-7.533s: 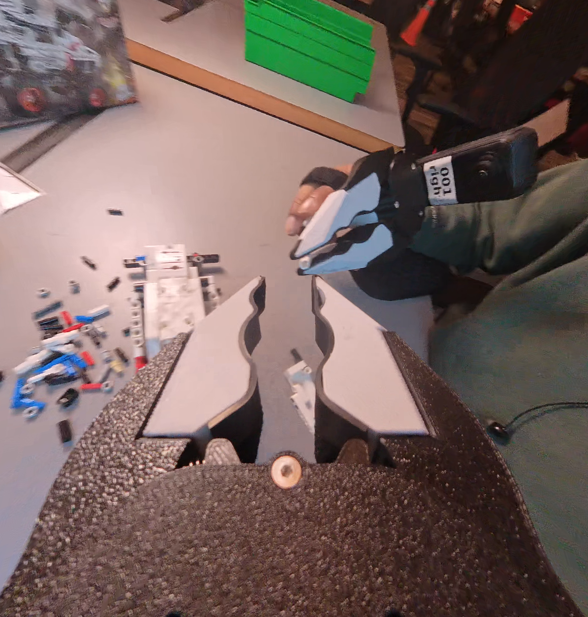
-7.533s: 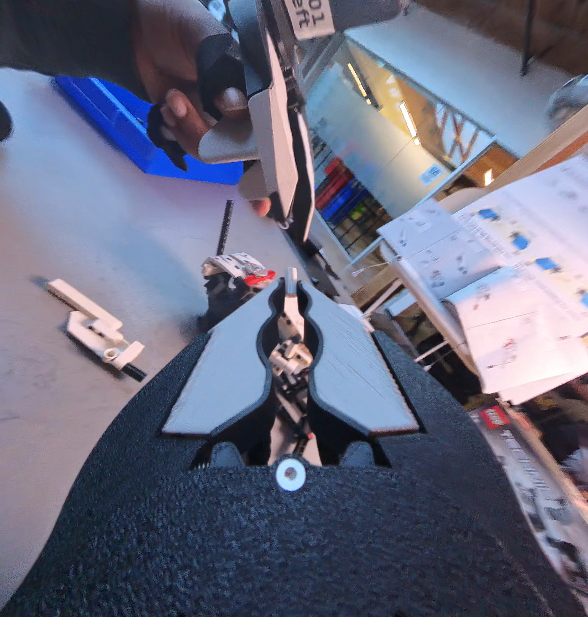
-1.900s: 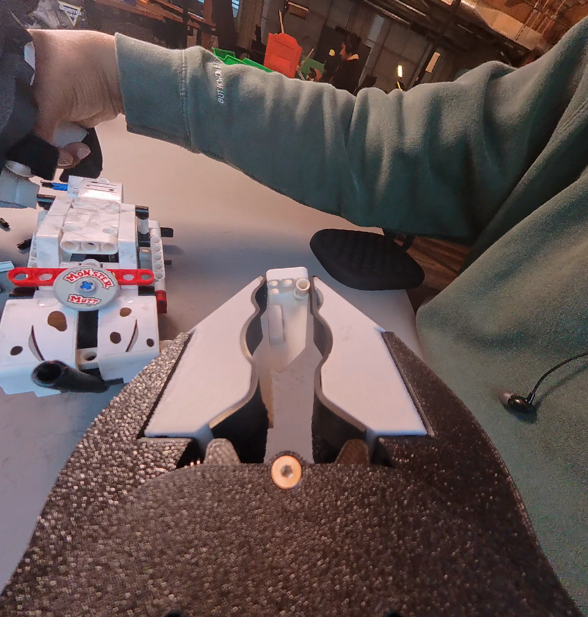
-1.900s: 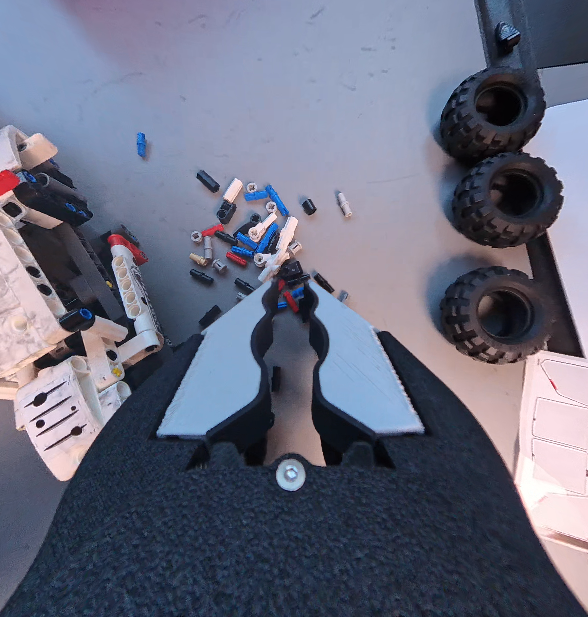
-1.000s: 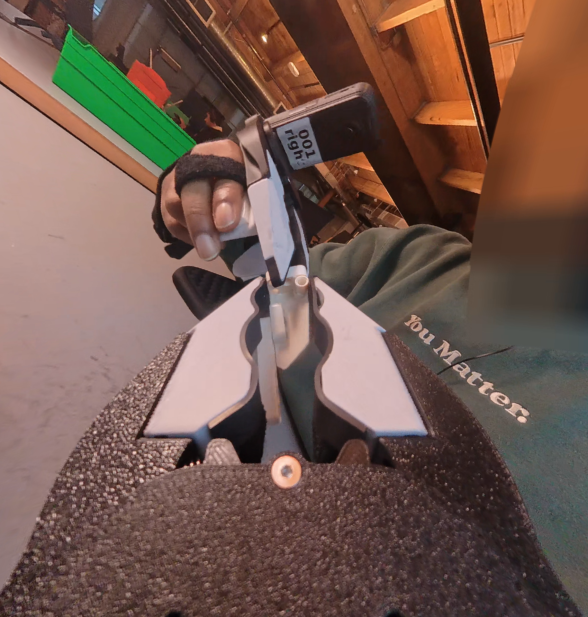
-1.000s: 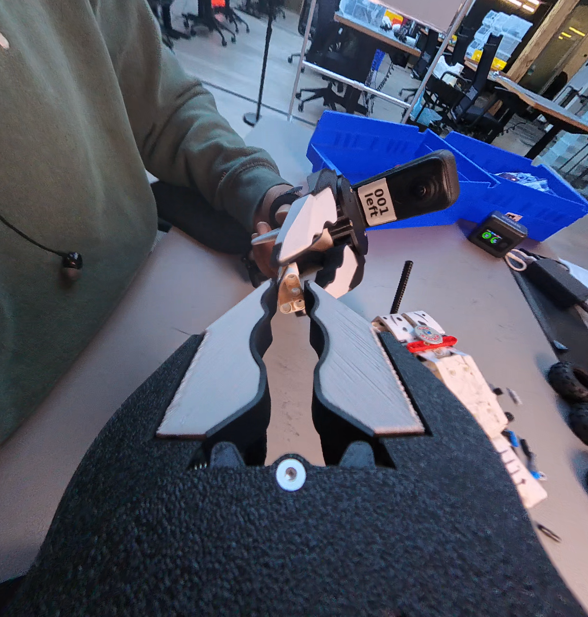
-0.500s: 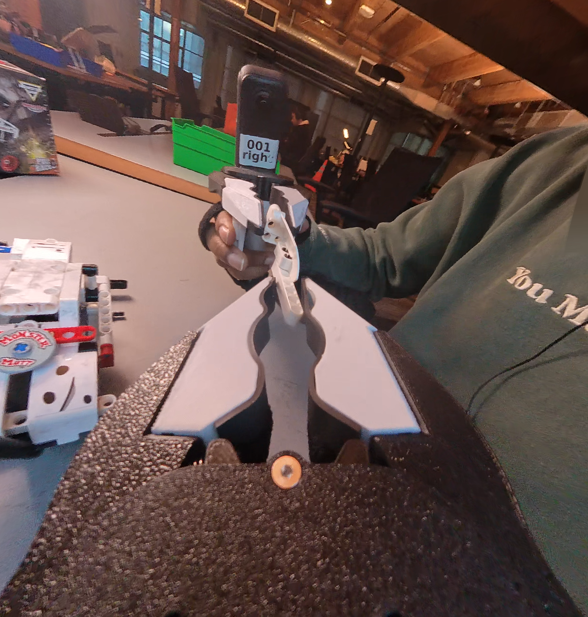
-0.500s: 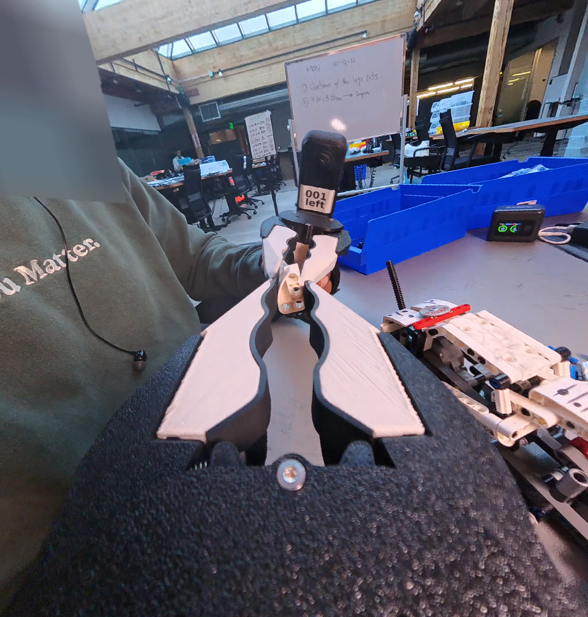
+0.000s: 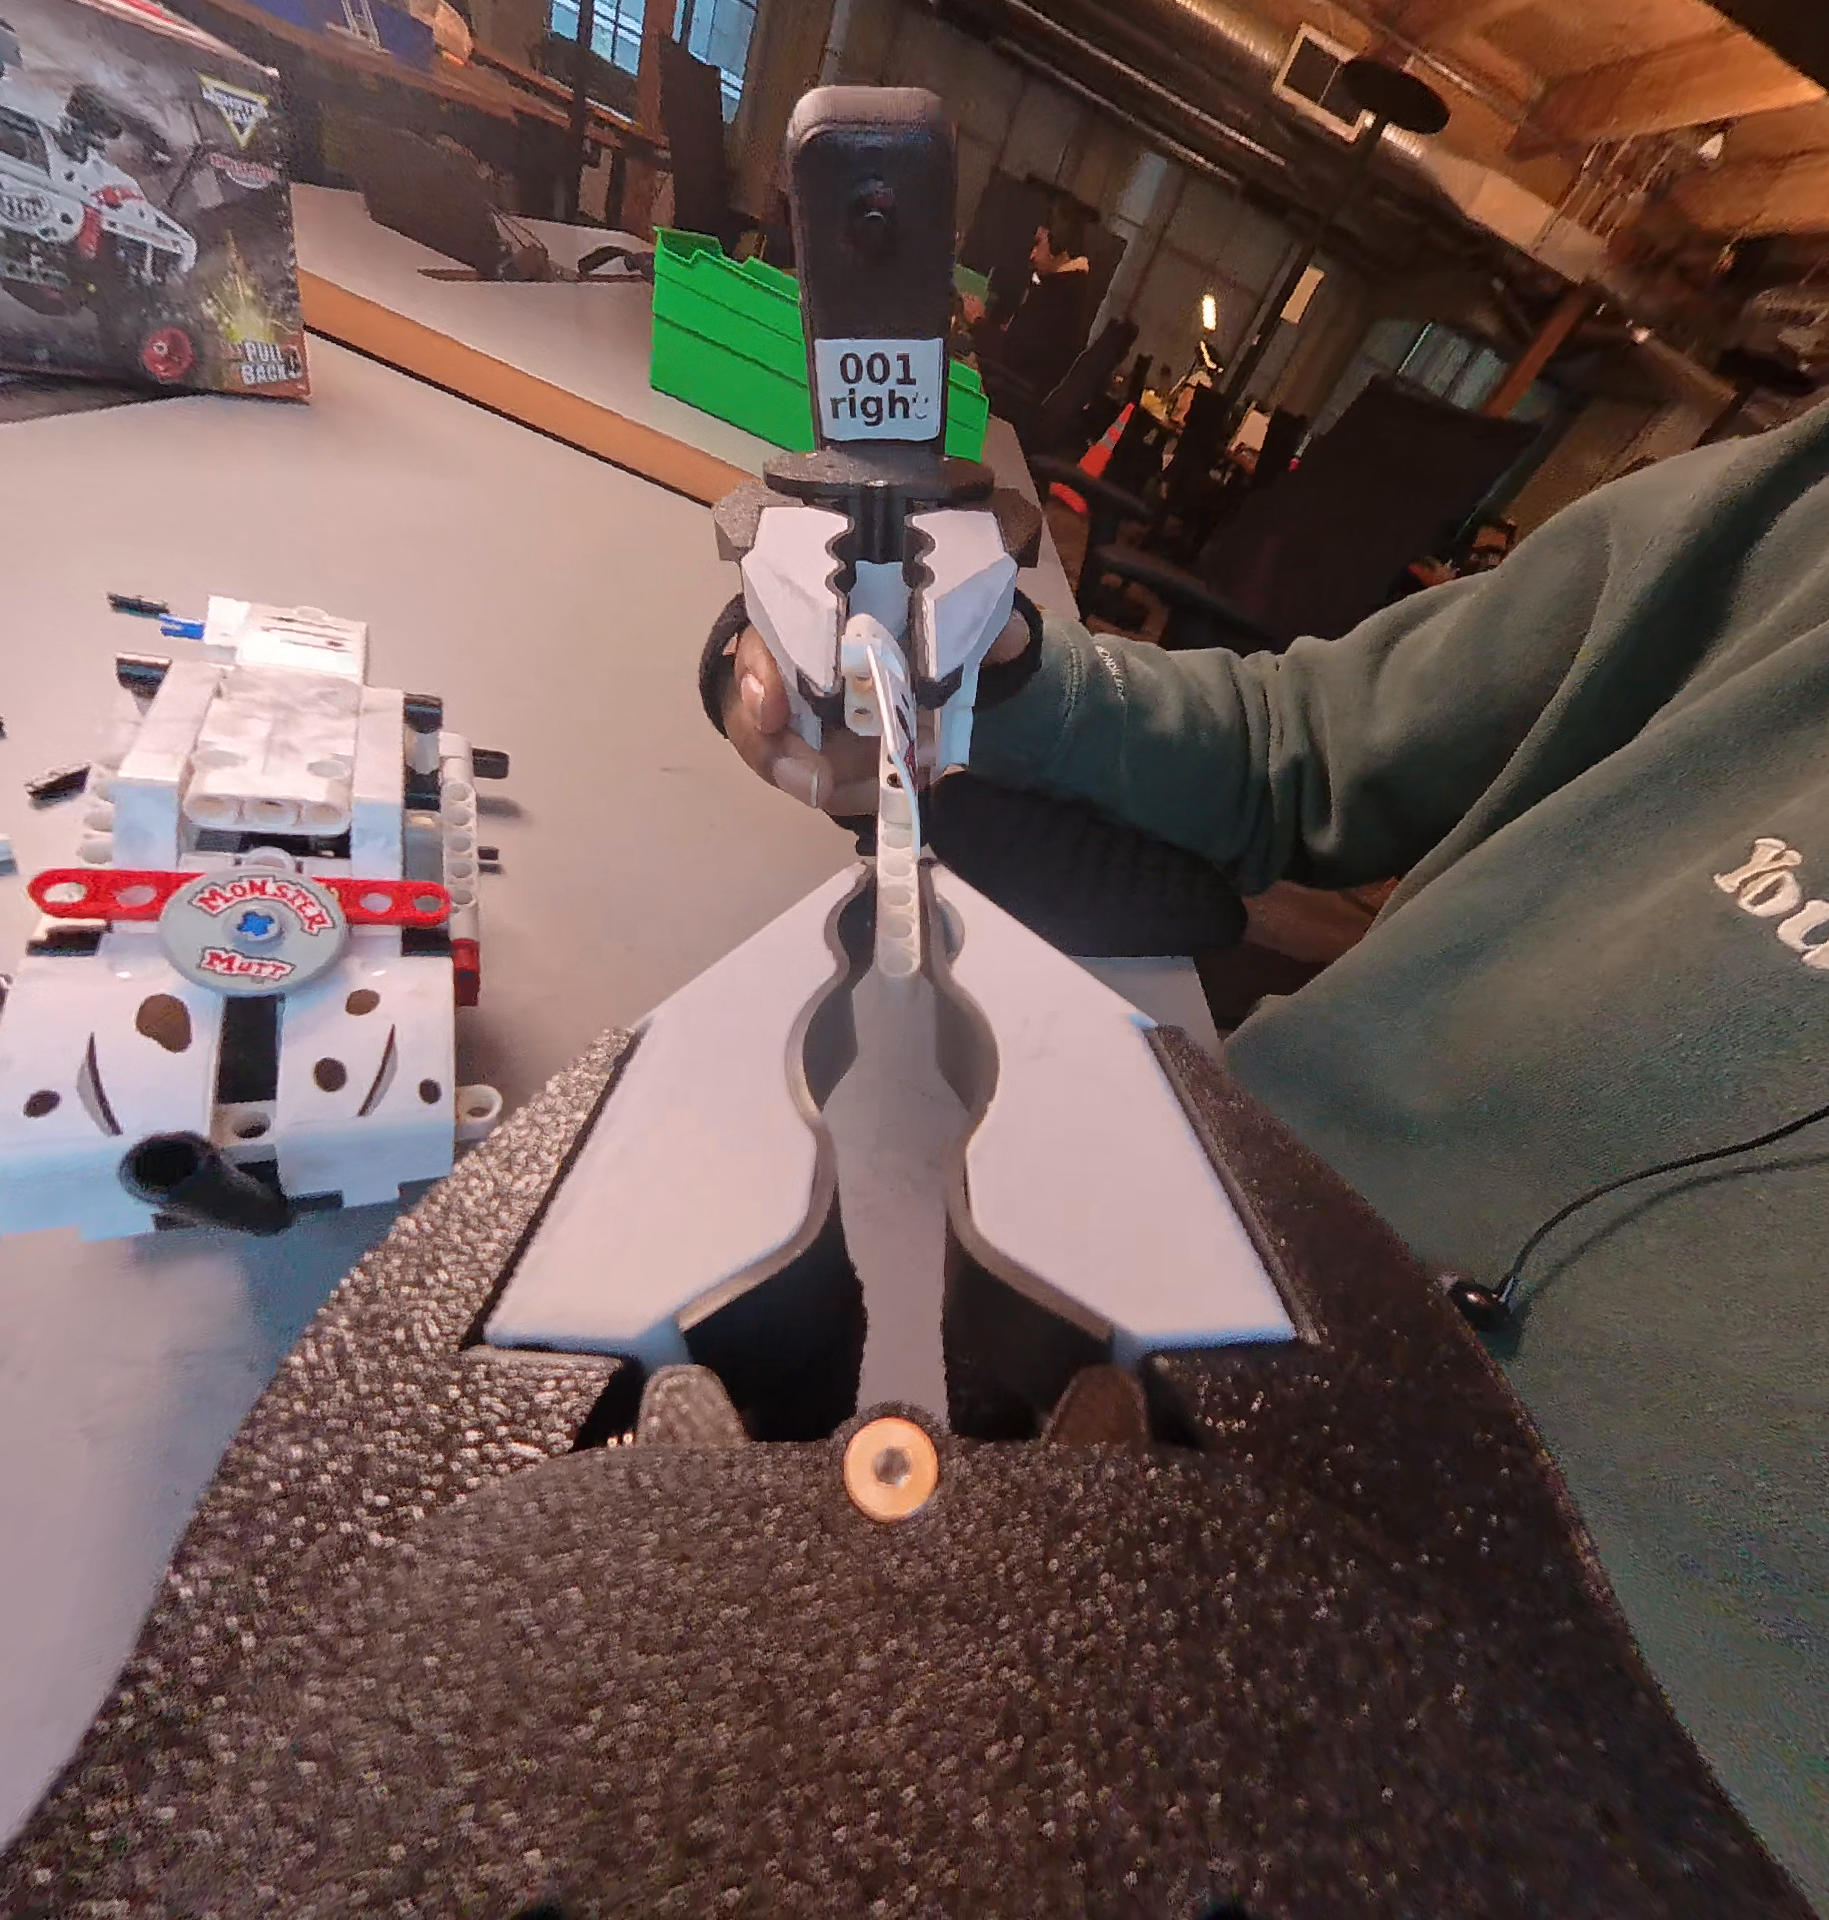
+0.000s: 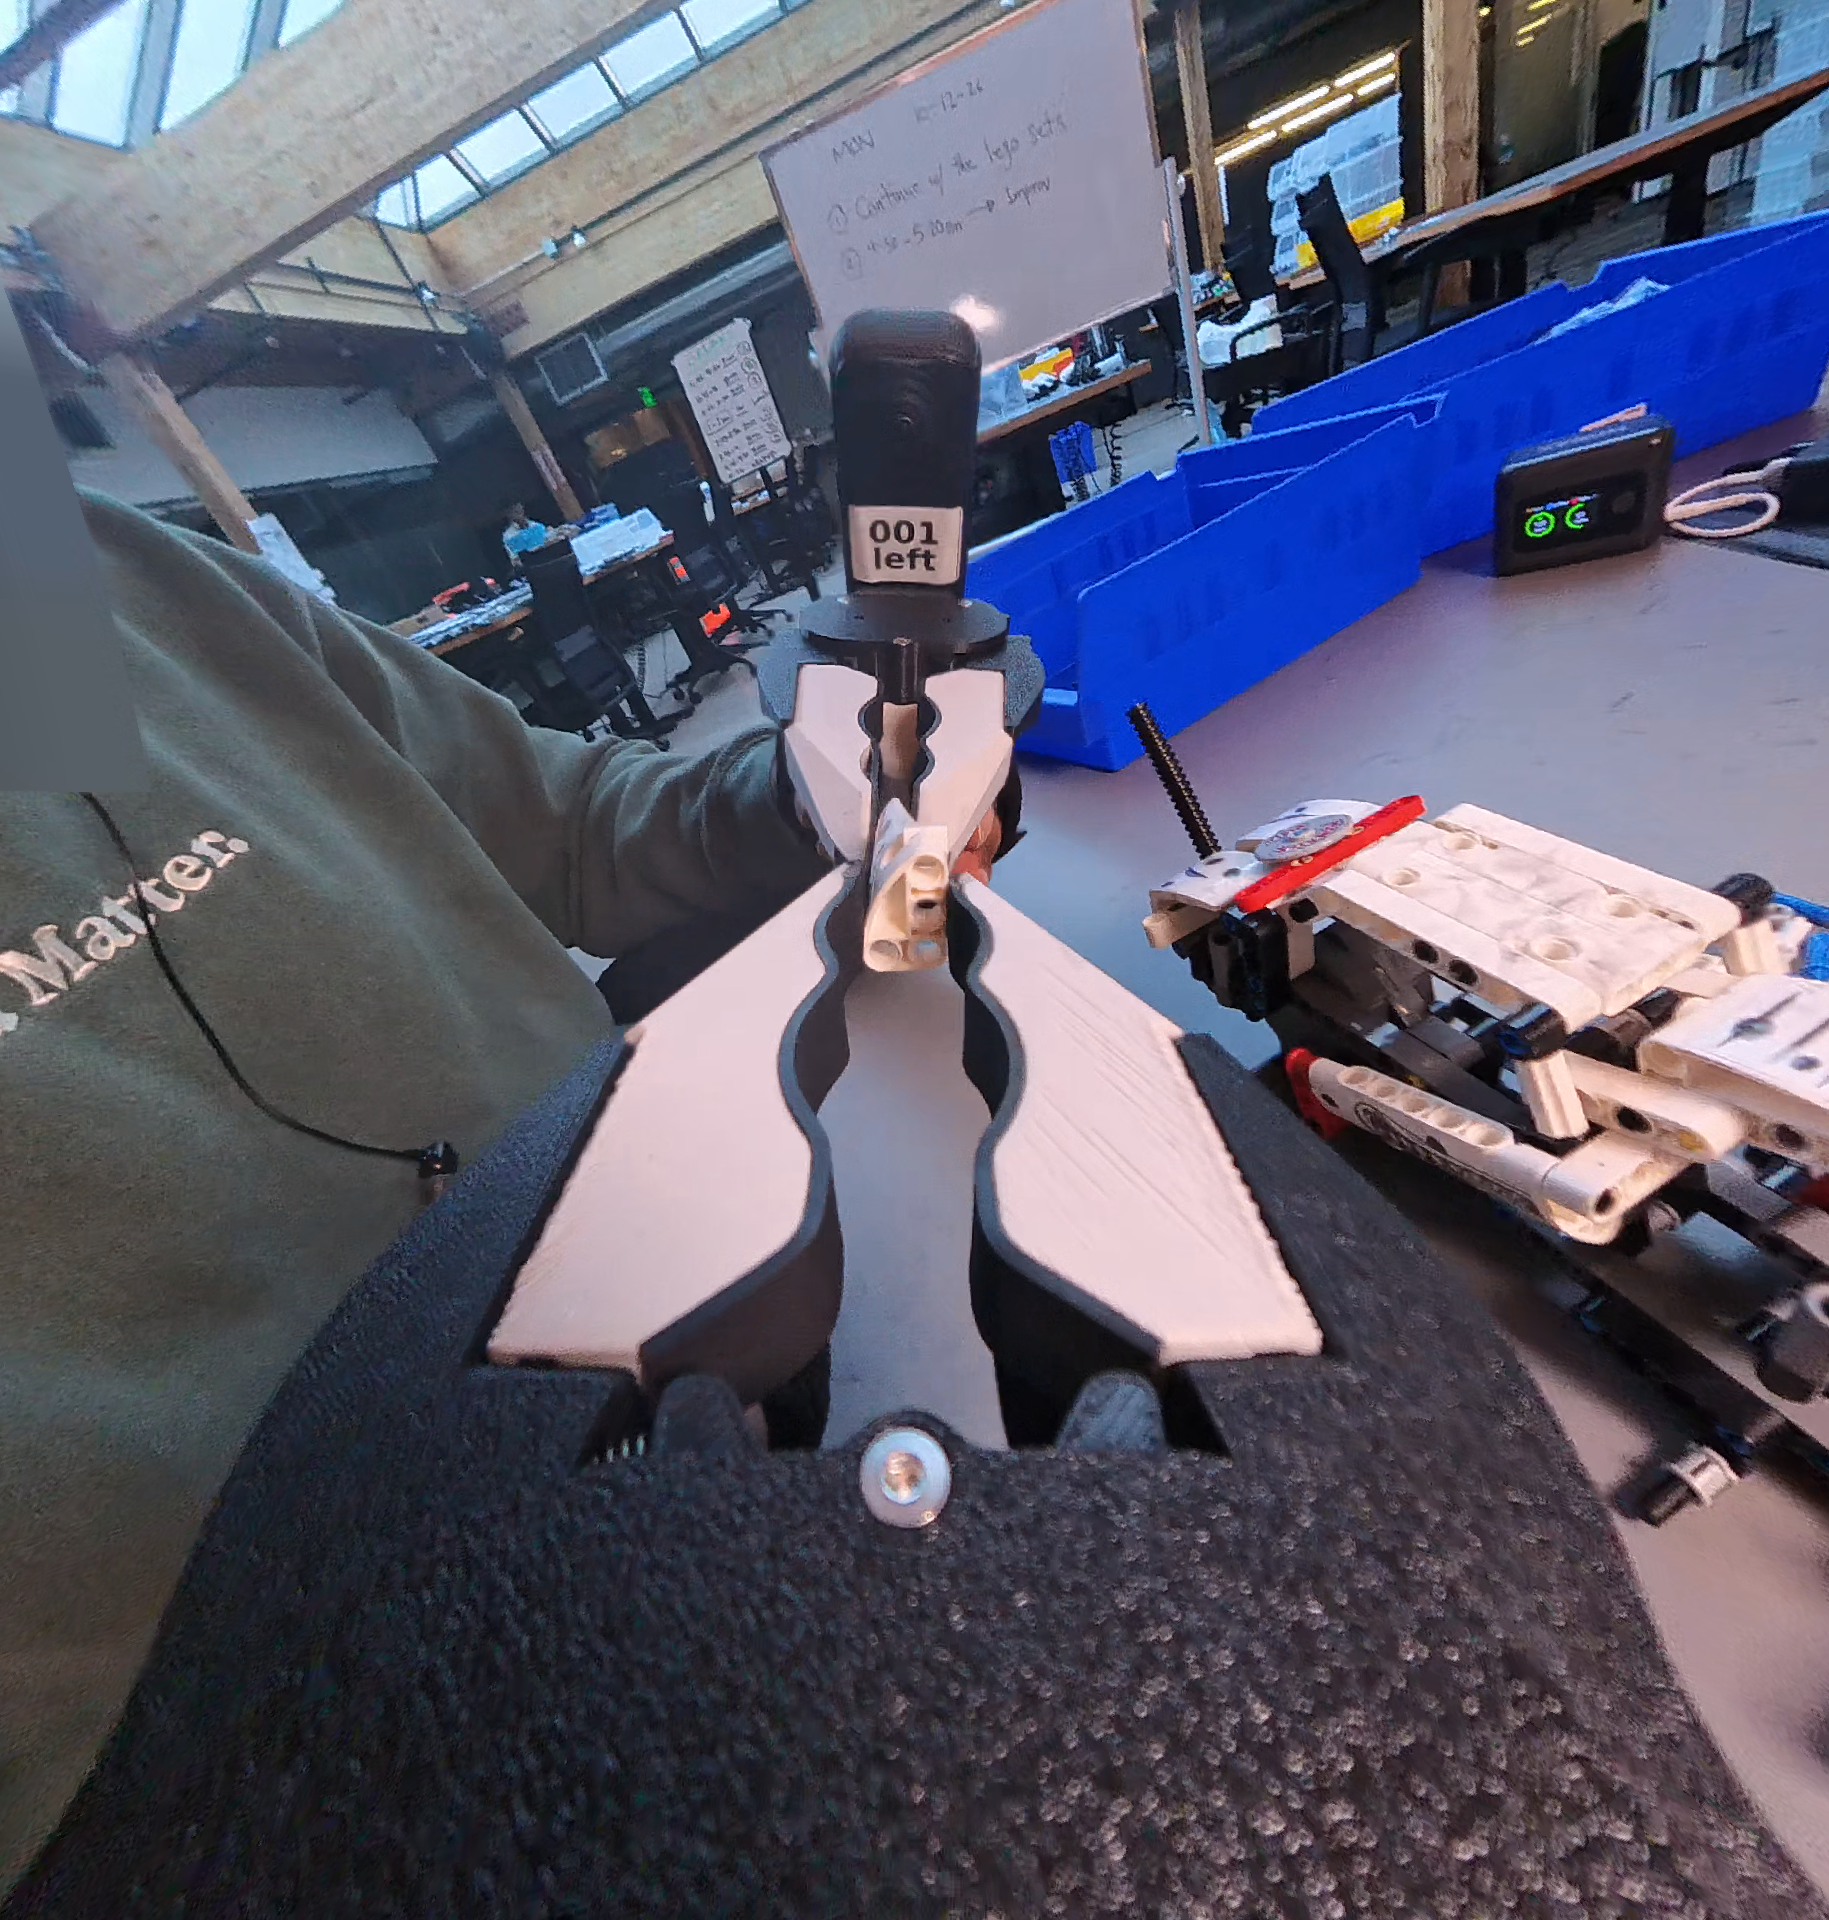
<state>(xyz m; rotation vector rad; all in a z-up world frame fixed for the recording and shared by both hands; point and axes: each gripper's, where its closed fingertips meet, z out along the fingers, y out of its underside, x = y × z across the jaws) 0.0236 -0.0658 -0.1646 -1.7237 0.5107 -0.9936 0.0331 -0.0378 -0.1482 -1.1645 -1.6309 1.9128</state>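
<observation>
Now | I hold both grippers face to face above the table (image 9: 536, 582) | left gripper (image 9: 894, 914) and right gripper (image 10: 905, 914) pinch one white perforated brick piece (image 9: 897, 831) between them | light, stiff, slippery plastic; grip flat sides | toy truck (image 9: 245, 914) beside.

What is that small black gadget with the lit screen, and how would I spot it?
Look along the grey table to the blue bins at its far side. The black gadget stands just in front of them, beside a white cord; it alone shows glowing green rings.
</observation>
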